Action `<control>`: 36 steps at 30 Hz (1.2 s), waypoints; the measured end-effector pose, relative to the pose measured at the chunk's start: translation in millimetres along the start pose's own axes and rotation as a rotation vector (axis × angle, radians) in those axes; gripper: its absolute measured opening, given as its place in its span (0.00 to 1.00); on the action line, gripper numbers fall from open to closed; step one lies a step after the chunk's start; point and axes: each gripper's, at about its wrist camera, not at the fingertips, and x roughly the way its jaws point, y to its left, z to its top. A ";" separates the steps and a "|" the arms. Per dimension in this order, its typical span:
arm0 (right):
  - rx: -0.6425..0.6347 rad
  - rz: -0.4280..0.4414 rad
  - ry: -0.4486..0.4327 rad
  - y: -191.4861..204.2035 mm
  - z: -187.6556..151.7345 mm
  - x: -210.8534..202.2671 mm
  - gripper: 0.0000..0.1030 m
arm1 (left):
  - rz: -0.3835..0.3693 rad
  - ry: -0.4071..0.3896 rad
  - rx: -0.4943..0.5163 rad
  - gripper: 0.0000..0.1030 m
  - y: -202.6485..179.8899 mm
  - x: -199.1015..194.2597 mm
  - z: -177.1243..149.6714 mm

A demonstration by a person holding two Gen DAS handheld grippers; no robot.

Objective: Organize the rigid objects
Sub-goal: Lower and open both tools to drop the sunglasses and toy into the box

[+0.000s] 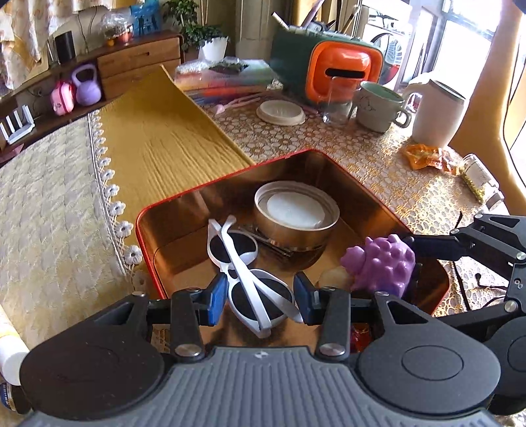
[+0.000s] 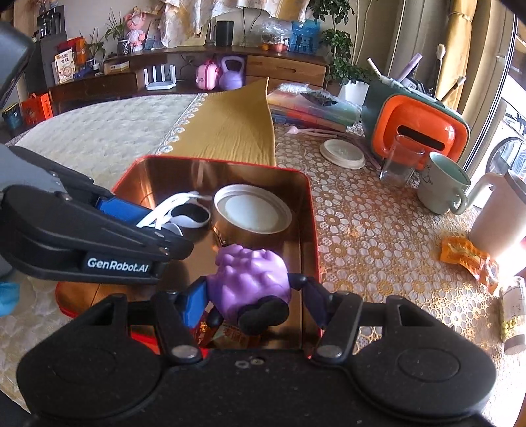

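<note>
Holding white sunglasses in my left gripper and a purple toy in my right gripper over the tin, where a round lid already lies, both unreleased.

Bright daylight pours in from the windows on the right, blown out to white. Glare gleams off the tin's copper walls. Fisheye bending curves every edge; the far shelf looks slightly soft.

White lettering reading "GenRobot.AI" runs along the black side of the left gripper, at about nine o'clock in the right wrist view. Print on the shelf boxes at eleven o'clock is too small to read.
</note>
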 end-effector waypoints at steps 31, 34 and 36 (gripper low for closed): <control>0.037 0.003 -0.039 5.2 -4.6 -26.5 0.62 | -0.020 0.015 -0.031 0.63 2.7 -14.9 -2.7; 0.050 0.005 -0.044 8.6 -5.4 -33.4 0.62 | -0.019 -0.001 -0.025 0.63 4.1 -26.3 -4.4; 0.063 0.005 -0.049 9.8 -5.6 -37.9 0.64 | -0.019 -0.010 -0.023 0.63 5.6 -33.8 -5.3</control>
